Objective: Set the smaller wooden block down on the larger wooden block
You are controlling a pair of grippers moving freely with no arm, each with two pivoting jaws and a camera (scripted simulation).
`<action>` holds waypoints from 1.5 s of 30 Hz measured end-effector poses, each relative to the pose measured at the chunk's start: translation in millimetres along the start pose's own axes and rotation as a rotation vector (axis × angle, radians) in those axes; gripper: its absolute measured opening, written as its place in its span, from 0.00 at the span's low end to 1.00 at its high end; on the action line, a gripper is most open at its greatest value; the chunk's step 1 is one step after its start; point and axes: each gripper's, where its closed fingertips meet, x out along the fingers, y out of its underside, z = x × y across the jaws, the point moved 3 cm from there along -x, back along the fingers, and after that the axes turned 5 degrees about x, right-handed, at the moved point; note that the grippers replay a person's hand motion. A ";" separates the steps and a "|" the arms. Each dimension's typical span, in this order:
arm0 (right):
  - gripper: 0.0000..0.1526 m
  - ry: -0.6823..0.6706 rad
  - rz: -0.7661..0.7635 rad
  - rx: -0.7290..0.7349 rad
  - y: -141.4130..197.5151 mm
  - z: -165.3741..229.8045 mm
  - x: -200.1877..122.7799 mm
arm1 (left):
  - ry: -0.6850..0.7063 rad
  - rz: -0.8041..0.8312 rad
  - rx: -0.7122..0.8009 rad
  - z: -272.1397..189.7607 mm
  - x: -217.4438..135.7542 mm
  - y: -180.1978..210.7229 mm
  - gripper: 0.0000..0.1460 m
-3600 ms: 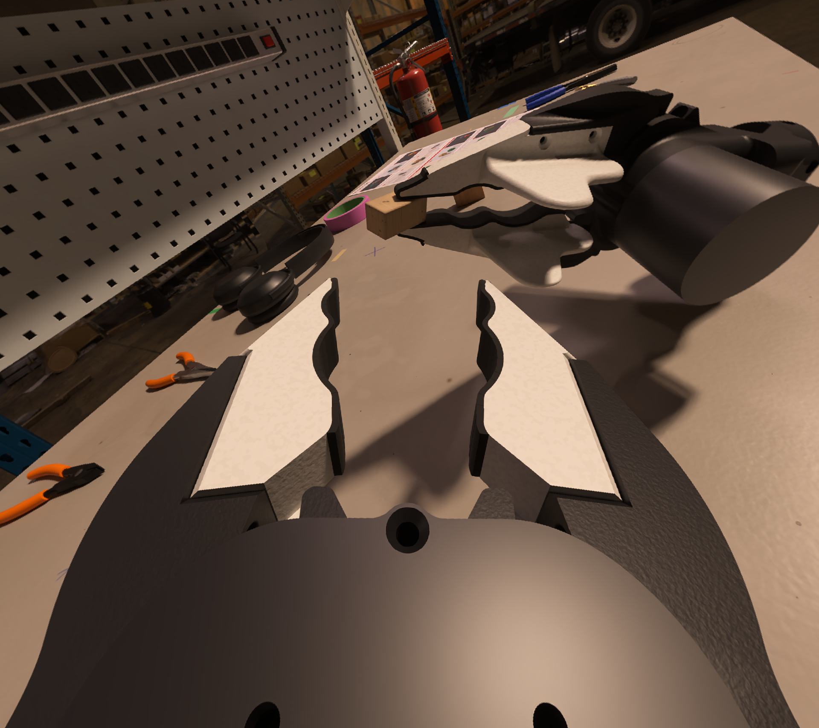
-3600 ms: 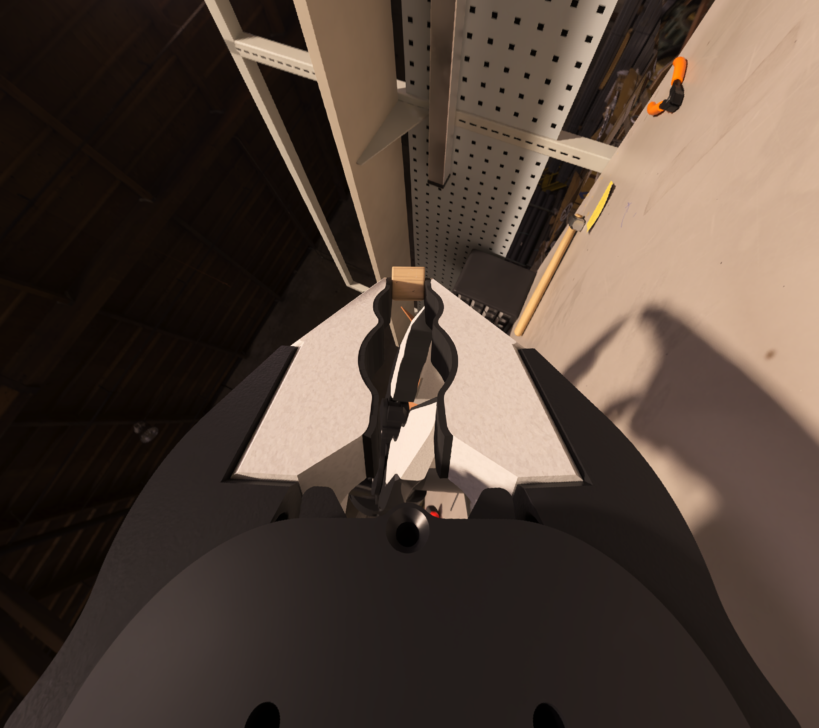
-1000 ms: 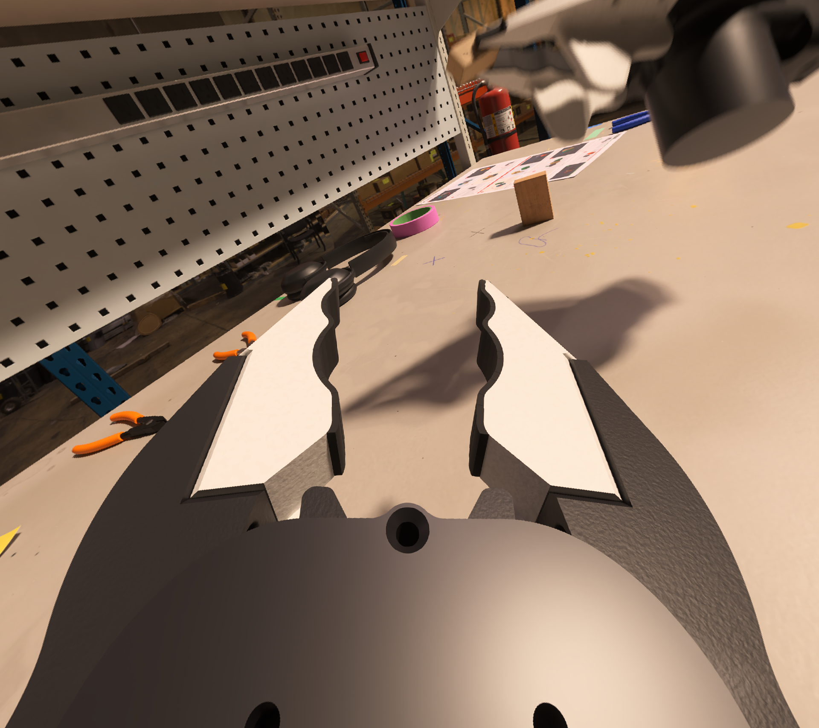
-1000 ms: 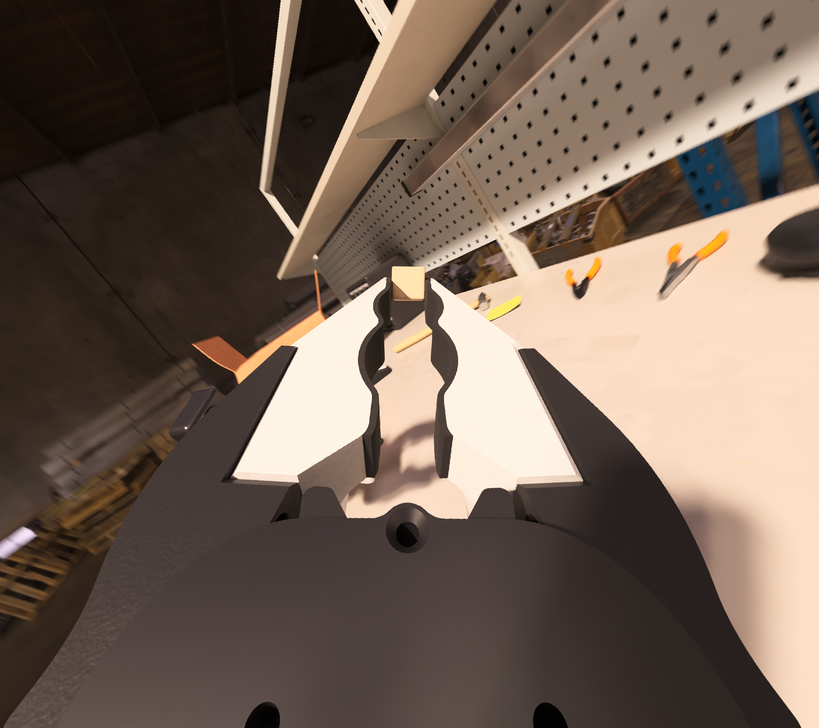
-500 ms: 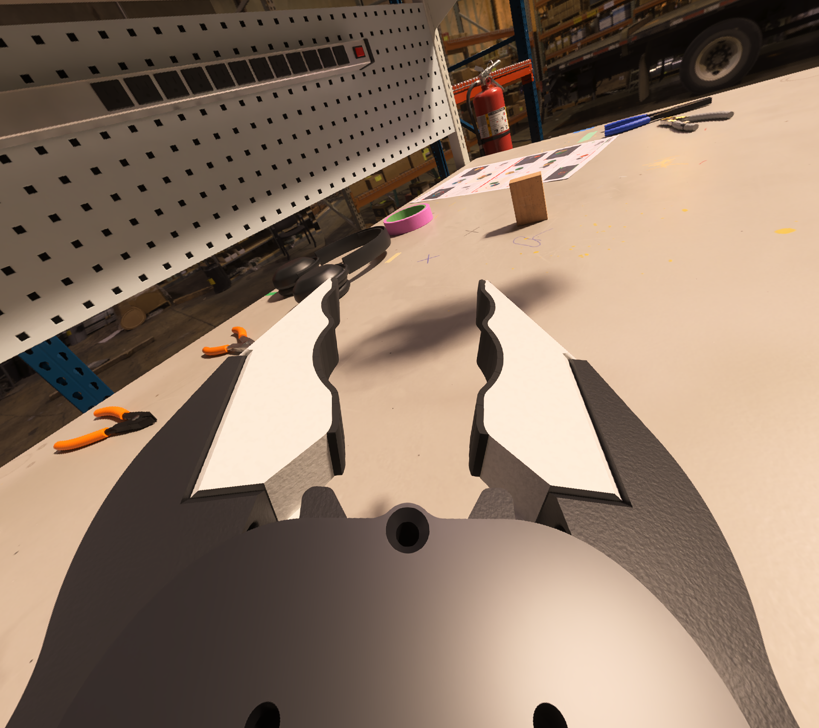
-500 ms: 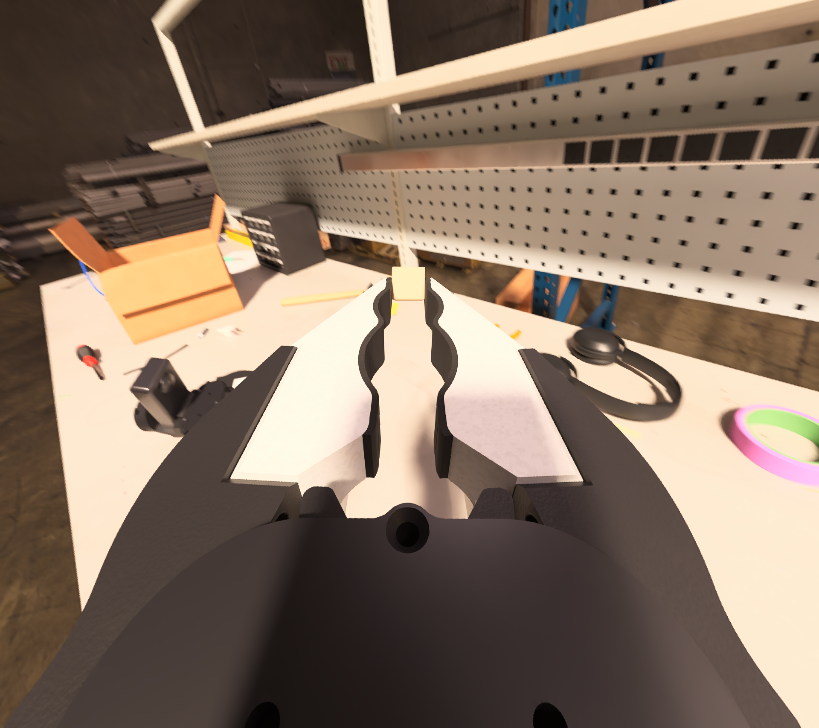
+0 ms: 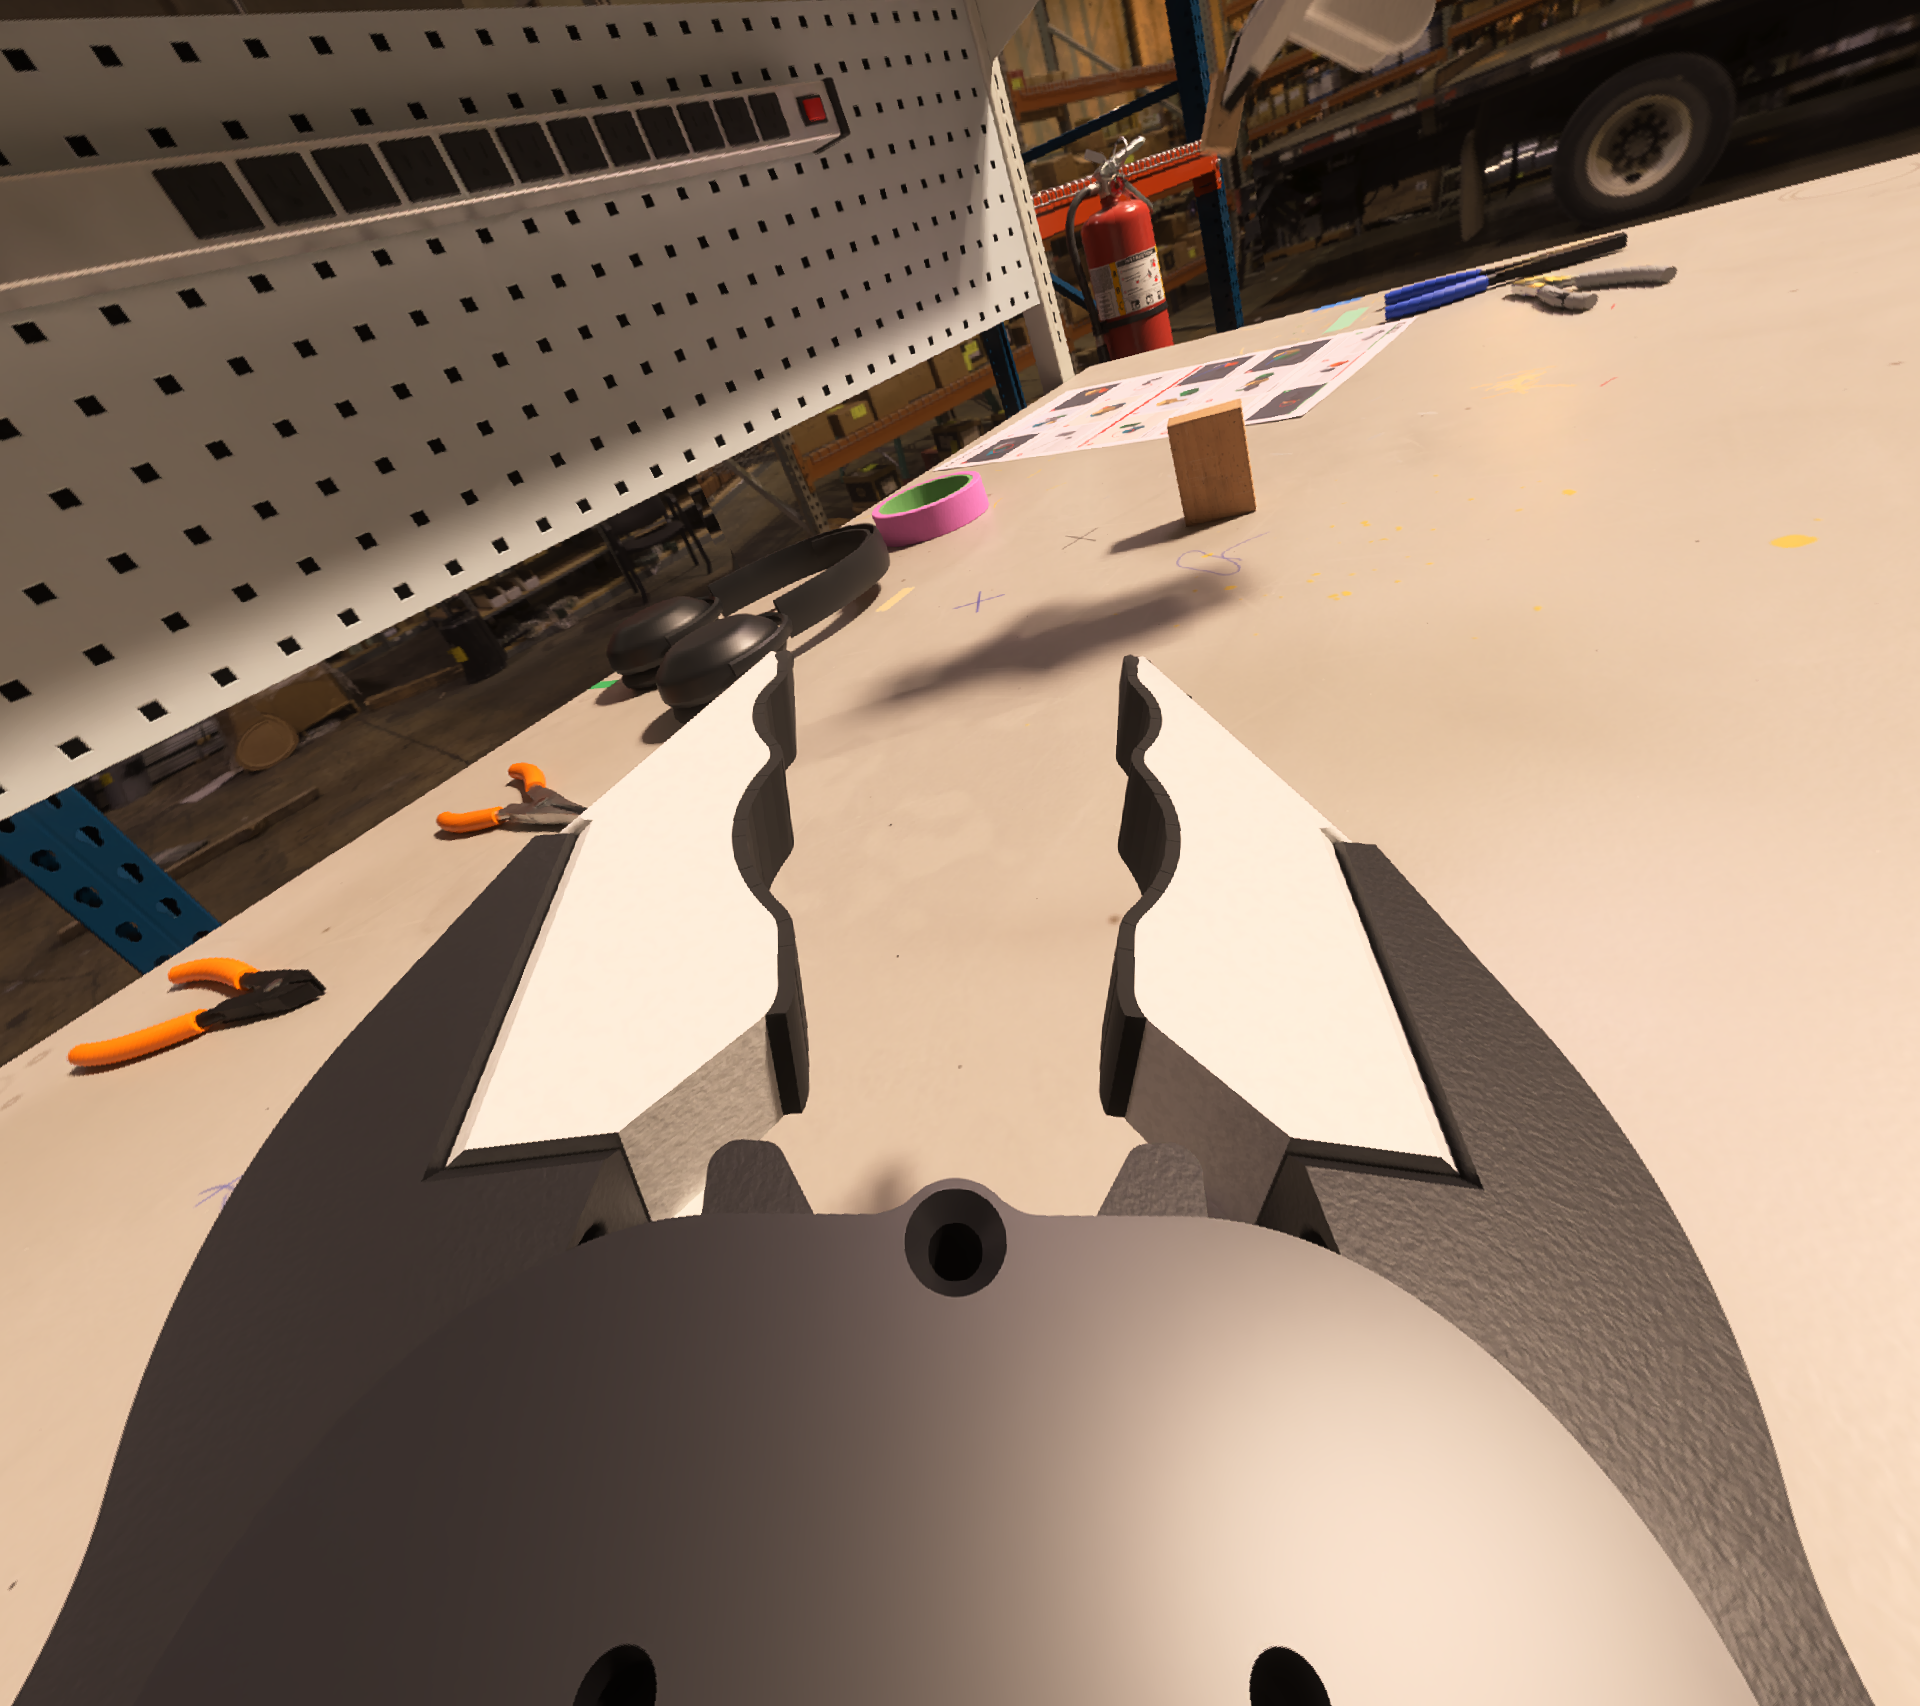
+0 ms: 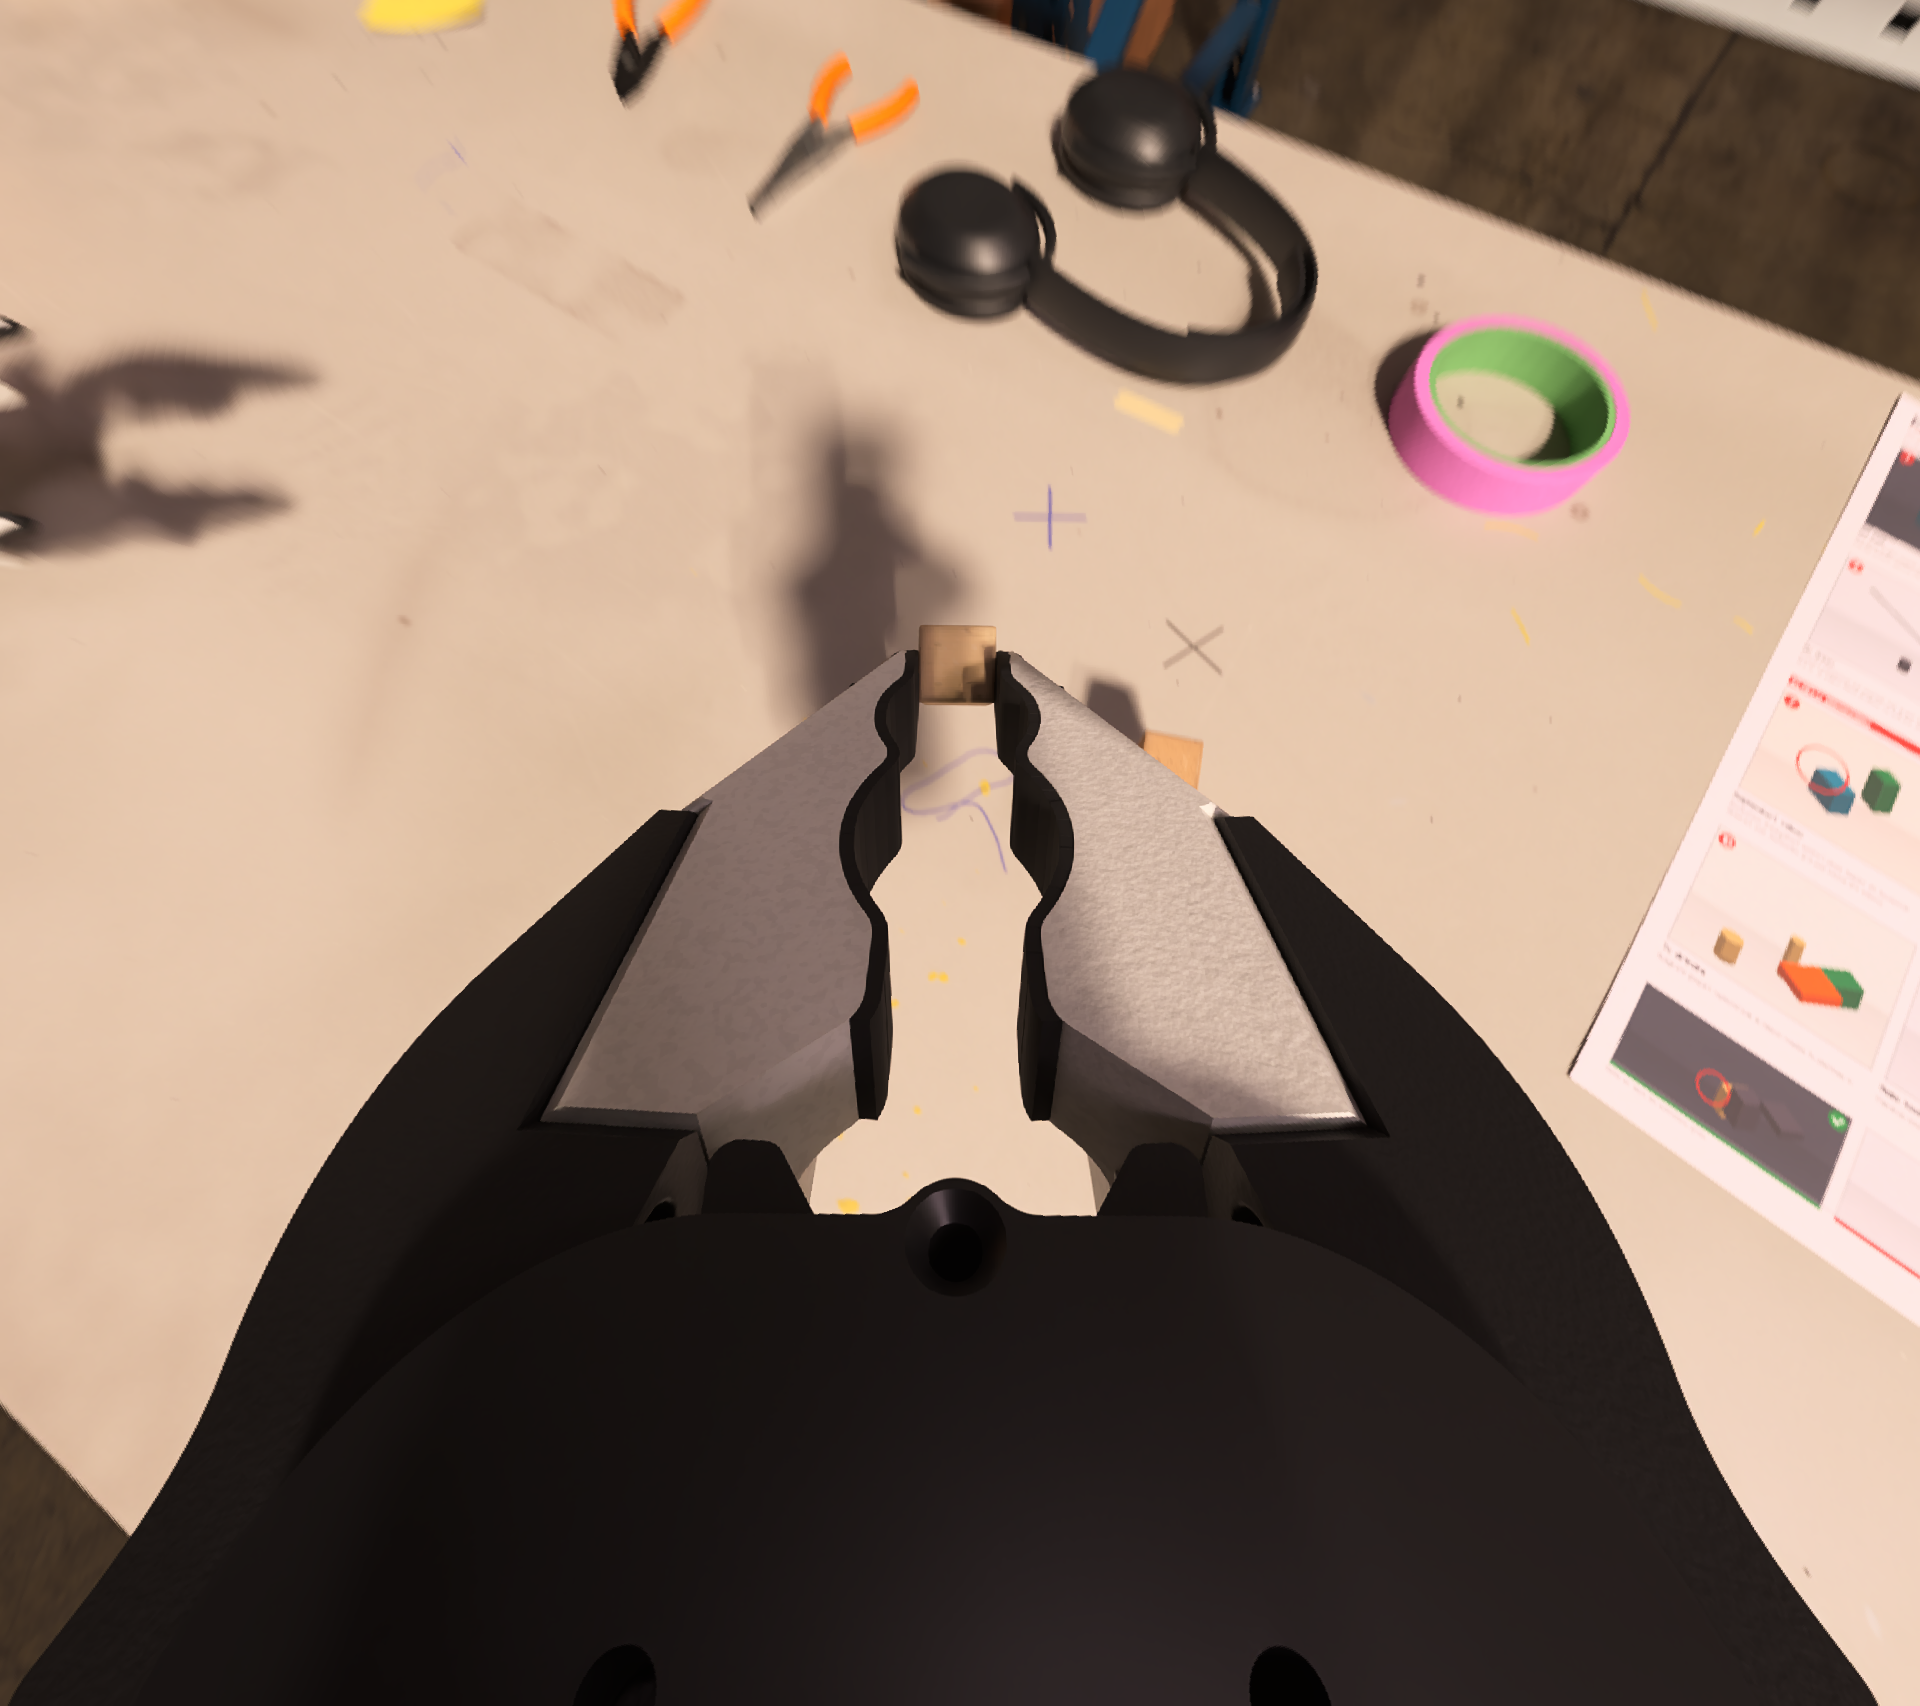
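Our right gripper (image 8: 957,664) had its two fingers squeezed in close on the smaller wooden block (image 8: 957,662), which it held only by the very tips. It hung high over the table (image 8: 520,721) and looked down. The larger wooden block (image 8: 1174,757) peeked out at about 3 o'clock from the little one, mostly hidden behind our right finger. In the left wrist view the larger wooden block (image 7: 1210,461) stood up tall on its small end, at about 1 o'clock from our left gripper (image 7: 951,669). That gripper's fingers were wide apart and held nothing. We thought a few things could go wrong. The big block's top looked narrow, so if we came down a bit to one side, the little block could slip off the edge. The big block looked easy to tip, so a bump from a finger could knock it over. The tip hold looked thin, so the little block could twist or drop. The pink tape roll (image 8: 1507,415) and black headphones (image 8: 1112,243) lay farther off, around 1 o'clock.
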 end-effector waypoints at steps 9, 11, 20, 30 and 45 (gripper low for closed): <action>0.09 0.052 0.111 0.148 31.9 -23.2 49.7 | 0.010 0.000 0.000 -1.5 0.7 -0.5 0.43; 0.09 0.105 0.103 0.236 36.9 -39.6 55.3 | 0.013 0.002 0.002 -2.0 0.9 -0.5 0.43; 0.09 0.417 0.156 -0.128 29.0 -75.6 66.8 | 0.017 0.000 -0.007 -1.9 1.2 -0.4 0.43; 0.09 0.318 0.291 -0.048 25.6 -81.9 78.5 | 0.024 0.002 -0.015 -2.0 1.8 0.3 0.43; 0.34 0.218 0.250 0.004 39.4 -58.6 71.3 | 0.034 0.016 -0.029 -2.1 2.5 2.9 0.43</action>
